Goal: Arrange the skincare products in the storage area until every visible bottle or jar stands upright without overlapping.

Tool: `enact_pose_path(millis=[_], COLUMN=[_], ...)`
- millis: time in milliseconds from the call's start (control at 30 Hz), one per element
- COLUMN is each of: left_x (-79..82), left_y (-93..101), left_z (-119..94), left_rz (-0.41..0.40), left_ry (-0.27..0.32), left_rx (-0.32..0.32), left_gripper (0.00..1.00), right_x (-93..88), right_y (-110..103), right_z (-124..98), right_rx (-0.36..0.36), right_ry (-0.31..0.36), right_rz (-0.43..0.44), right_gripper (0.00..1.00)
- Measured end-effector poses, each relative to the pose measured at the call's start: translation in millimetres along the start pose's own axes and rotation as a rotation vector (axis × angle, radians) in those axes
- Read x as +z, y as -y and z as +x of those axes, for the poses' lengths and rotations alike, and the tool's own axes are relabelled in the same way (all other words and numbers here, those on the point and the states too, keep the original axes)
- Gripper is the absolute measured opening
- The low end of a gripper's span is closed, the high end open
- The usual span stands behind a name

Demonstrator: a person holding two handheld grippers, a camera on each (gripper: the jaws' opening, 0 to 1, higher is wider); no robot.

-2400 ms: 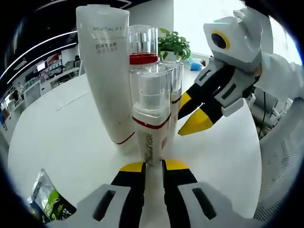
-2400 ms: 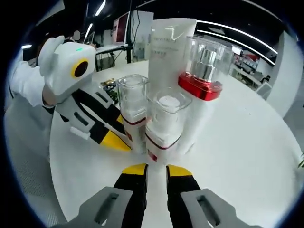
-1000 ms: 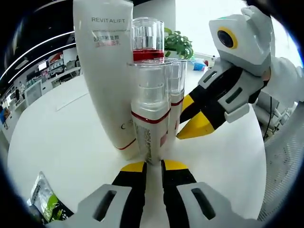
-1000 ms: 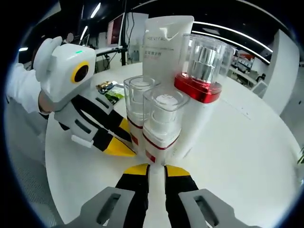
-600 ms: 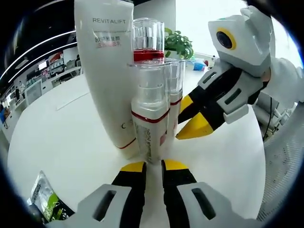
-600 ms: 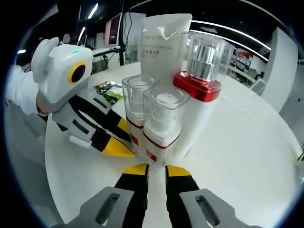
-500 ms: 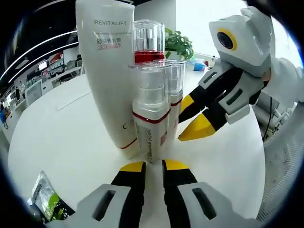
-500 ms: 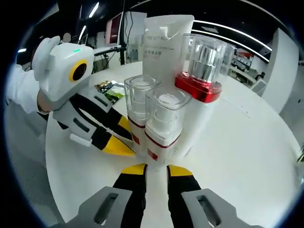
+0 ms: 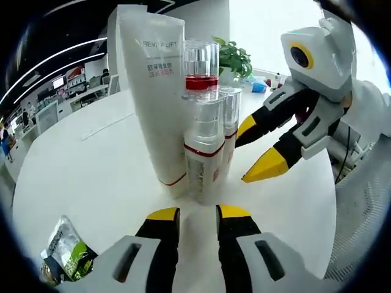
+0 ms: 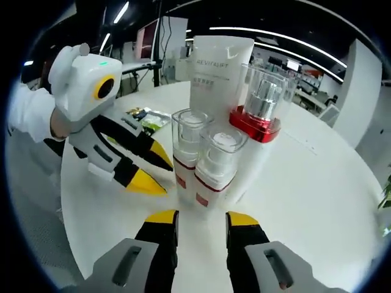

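Note:
Four skincare products stand upright in a tight cluster on the white round table (image 9: 91, 165). They are a tall white REVITALIFT tube (image 9: 157, 97) (image 10: 220, 70), a clear-capped bottle with a red collar (image 9: 200, 67) (image 10: 259, 113), and two small clear-capped bottles with red bands (image 9: 204, 152) (image 9: 230, 119) (image 10: 219, 165) (image 10: 188, 146). My left gripper (image 9: 198, 213) (image 10: 153, 168) sits open just short of the nearest small bottle, holding nothing. My right gripper (image 10: 201, 218) (image 9: 258, 149) is open on the opposite side, a little back from the cluster.
A green snack packet (image 9: 64, 249) (image 10: 144, 116) lies flat on the table away from the bottles. A potted plant (image 9: 234, 55) stands at the far edge. A white sleeve (image 10: 30, 113) holds the left gripper. Office desks fill the background.
Both grippers have drawn back slightly from the cluster and their jaws have spread wider. The bottles stand as before.

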State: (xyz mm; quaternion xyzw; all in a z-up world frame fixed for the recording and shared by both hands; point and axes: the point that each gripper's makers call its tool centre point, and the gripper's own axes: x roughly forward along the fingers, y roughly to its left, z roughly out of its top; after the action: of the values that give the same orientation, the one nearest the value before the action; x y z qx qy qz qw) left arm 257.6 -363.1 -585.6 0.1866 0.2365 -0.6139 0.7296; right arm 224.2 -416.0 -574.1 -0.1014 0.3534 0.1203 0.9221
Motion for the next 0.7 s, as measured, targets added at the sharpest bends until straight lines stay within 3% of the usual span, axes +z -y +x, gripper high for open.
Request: enact_pose_path(millis=[700], left_x=[9.7], left_y=[-3.7], left_z=[-58.2], left_rz=[-0.038], left_ry=[0.044], left_rx=[-0.032], left_gripper=[0.42], right_x=[25.7], right_y=[-15.1], right_z=[-34.5], right_rx=[-0.050], right_ry=[0.070], right_rz=[-0.033], right_gripper=[0.46])
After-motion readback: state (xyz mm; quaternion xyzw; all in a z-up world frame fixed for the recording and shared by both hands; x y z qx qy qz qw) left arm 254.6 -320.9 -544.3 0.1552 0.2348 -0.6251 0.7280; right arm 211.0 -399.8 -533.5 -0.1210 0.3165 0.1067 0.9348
